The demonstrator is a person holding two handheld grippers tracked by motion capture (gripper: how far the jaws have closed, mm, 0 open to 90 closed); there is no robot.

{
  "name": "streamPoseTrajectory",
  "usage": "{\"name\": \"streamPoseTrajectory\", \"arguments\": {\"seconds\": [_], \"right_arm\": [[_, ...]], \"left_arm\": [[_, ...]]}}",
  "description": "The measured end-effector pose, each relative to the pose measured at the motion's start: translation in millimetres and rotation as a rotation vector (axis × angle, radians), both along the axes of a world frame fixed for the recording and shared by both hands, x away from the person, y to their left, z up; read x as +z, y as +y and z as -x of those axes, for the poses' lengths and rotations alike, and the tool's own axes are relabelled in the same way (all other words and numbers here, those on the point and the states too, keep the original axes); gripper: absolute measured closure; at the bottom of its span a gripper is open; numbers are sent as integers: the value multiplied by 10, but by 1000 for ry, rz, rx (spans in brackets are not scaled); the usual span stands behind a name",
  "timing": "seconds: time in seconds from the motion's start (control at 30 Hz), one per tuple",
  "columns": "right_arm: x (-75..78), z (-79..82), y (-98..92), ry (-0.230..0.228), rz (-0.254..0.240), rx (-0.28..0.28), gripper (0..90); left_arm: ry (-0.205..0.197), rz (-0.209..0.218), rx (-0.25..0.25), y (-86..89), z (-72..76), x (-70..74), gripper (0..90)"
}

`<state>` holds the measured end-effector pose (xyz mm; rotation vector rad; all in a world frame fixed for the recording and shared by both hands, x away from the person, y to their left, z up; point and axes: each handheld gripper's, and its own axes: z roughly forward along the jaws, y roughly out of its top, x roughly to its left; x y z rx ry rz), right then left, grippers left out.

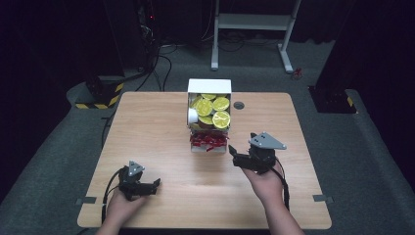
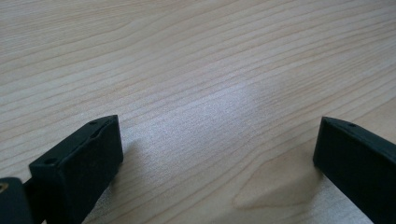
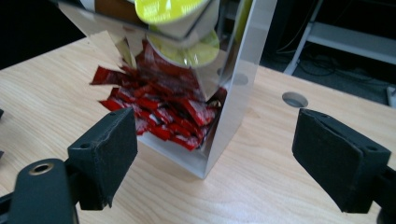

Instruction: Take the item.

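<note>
Here the red sachets (image 3: 161, 112) lie heaped in the open bottom tray of the white dispenser (image 1: 209, 86) at the table's (image 1: 147, 127) far middle — glossy, crinkled foil. I hold the right gripper (image 1: 238, 152) just beside them, jaws wide, empty — presumably lined up for a pick. Left gripper (image 1: 155, 184) rests wide over bare woodgrain.

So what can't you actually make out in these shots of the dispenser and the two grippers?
- Print on the green-lidded cups: too small in the high view, cut off by the top edge in the right gripper view.
- Lettering on the red packets: blurred.
- Back of the white dispenser: hidden by its own walls.
- Right gripper body: below the frame edge.
</note>
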<state>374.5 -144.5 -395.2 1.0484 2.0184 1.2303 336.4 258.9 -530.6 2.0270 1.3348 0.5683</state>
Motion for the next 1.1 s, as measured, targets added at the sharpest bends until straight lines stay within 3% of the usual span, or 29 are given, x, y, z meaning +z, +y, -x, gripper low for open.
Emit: {"name": "streamPoseTrajectory", "arguments": {"seconds": [1.1], "right_arm": [[535,-63,208,-94,-27,57,192]], "left_arm": [[0,-2,-1,1,-1,0,16]]}}
